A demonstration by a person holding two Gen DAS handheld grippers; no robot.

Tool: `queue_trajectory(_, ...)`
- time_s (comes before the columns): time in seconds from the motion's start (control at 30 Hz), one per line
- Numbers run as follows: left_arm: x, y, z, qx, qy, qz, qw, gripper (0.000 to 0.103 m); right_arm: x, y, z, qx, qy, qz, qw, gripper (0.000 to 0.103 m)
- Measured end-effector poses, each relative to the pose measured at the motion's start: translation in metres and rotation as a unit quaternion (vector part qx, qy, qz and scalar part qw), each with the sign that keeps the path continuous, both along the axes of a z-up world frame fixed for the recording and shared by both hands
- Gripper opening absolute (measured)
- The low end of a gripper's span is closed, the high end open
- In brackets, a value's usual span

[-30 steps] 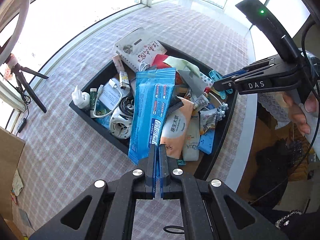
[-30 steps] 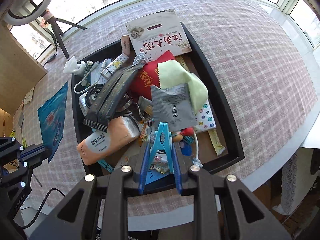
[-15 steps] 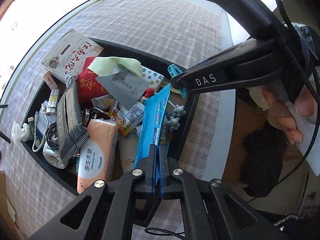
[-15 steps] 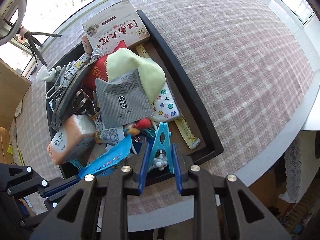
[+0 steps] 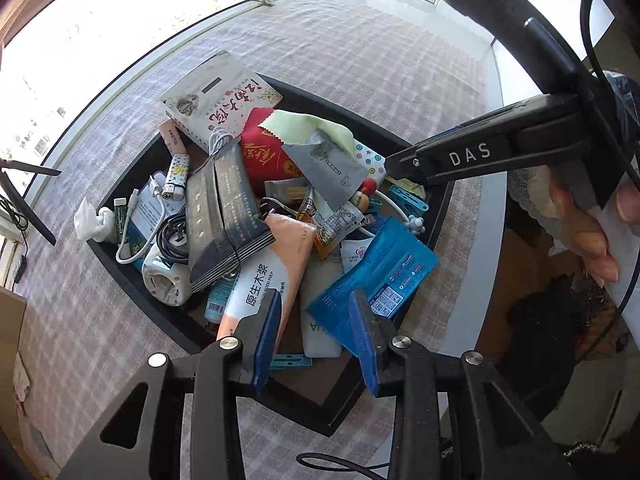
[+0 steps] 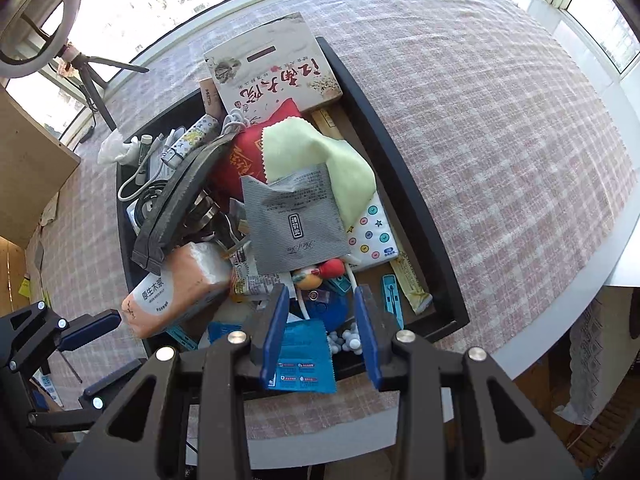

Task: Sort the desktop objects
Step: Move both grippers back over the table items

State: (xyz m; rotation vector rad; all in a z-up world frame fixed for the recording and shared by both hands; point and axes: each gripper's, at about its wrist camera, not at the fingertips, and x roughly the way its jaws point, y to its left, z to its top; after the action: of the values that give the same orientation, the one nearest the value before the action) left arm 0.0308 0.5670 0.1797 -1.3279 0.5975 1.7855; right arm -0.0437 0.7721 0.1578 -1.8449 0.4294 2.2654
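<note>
A black tray (image 5: pixel 132 280) (image 6: pixel 400 168) on the checked tablecloth is heaped with small items. A blue foil packet (image 5: pixel 376 276) (image 6: pixel 306 356) lies loose at the tray's near corner. A blue clothespin (image 5: pixel 408 197) (image 6: pixel 393 299) lies flat in the tray by its rim. My left gripper (image 5: pixel 316 336) is open and empty above the near edge, beside the packet. My right gripper (image 6: pixel 322 328) is open and empty over the same corner; in the left wrist view its tip (image 5: pixel 400 166) hovers above the tray's right side.
In the tray lie a book (image 6: pixel 272 64), a red pouch (image 5: pixel 264 156), a green cloth (image 6: pixel 320 160), a grey sachet (image 6: pixel 292 220), an orange tissue pack (image 5: pixel 268 280) and black packets (image 5: pixel 224 216). A tripod (image 6: pixel 92 76) stands at the table's far left. The table edge (image 6: pixel 580 312) is near.
My left gripper carried the blue packet over the tray's near corner and opened, dropping it there. My right gripper opened and let go of the blue clothespin, which now lies in the tray.
</note>
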Motion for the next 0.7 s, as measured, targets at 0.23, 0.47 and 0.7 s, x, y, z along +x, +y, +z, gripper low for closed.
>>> queue_trajectory(0.23, -0.036, -0.099, 0.001, 0.003, 0.007, 0.115, 0.9934, 0.034, -0.034, -0.073, 0.017, 0.027, 0.027, 0.088, 0.995, 0.033)
queue_trajectory(0.47, -0.053, -0.228, -0.008, -0.014, 0.033, 0.234, 0.9716, 0.042, -0.073, -0.172, 0.021, 0.026, 0.056, 0.186, 0.981, 0.033)
queue_trajectory(0.7, -0.060, -0.384, -0.031, -0.026, 0.014, 0.373, 0.9274, 0.044, -0.103, -0.291, 0.016, -0.011, 0.076, 0.272, 0.959, 0.033)
